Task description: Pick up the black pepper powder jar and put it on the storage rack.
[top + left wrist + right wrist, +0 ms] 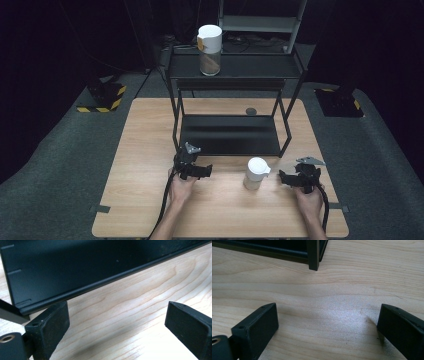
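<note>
White cup [256, 172] upright, axis vertical

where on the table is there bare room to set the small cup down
Bare wood lies left of the black metal shelf rack, and along the near edge of the light wooden table between the forearms. It is crowded around the small white lidded cup, between both grippers.

The jar's [210, 50] contents on the rack [235, 67] are too small to identify.

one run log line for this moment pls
left gripper: jaws open, empty, by rack | right gripper: jaws open, empty | white cup: upright on table between grippers, untouched
</note>
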